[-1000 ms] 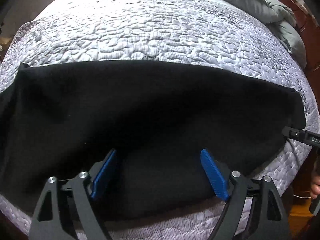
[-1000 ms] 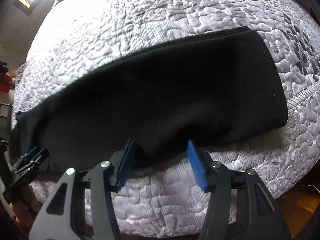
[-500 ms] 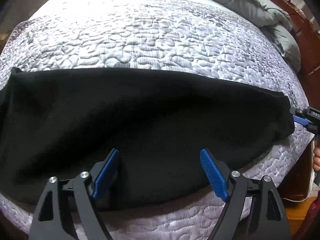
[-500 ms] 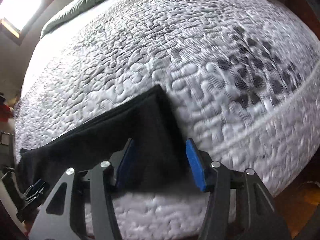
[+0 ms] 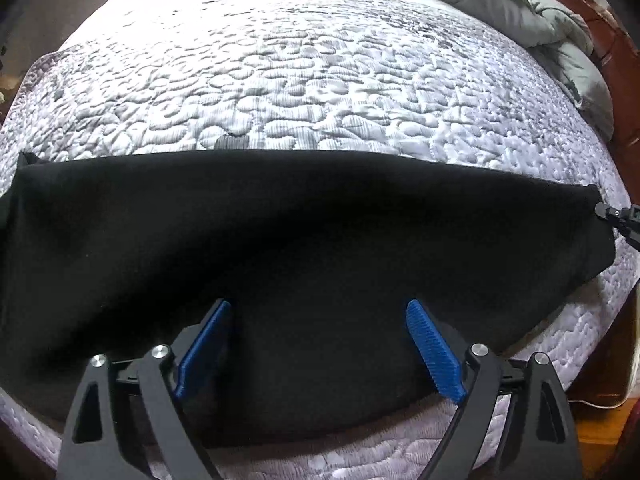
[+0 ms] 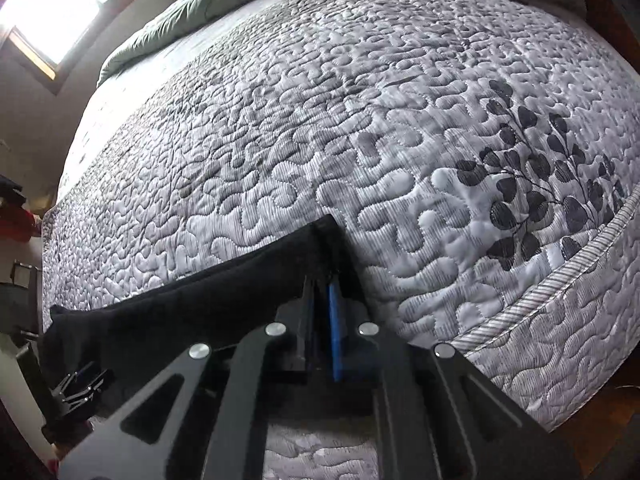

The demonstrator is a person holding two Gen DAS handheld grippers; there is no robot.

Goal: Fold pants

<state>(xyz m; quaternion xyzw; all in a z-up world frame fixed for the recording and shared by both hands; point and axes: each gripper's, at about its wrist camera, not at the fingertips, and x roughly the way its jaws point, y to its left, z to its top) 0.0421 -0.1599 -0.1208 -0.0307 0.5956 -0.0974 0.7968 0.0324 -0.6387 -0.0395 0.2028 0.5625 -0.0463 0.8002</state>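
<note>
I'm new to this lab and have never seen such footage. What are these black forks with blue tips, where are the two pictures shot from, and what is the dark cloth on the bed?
There is no robot arm here: a person holds one two-finger gripper in each hand, and a wide-angle camera on each looks forward along its fingers. That is why the bed bulges like a dome.

One picture comes from the left gripper. Its blue pads stand wide apart above the black pants and grip nothing. The pants lie stretched across the near edge of the quilted mattress.

The other comes from the right gripper. Its jaws have just been closing and are now pinched on one end of the pants. You can glimpse this gripper at the right edge of the left view.

A grey-green duvet is bunched at the far end.
</note>
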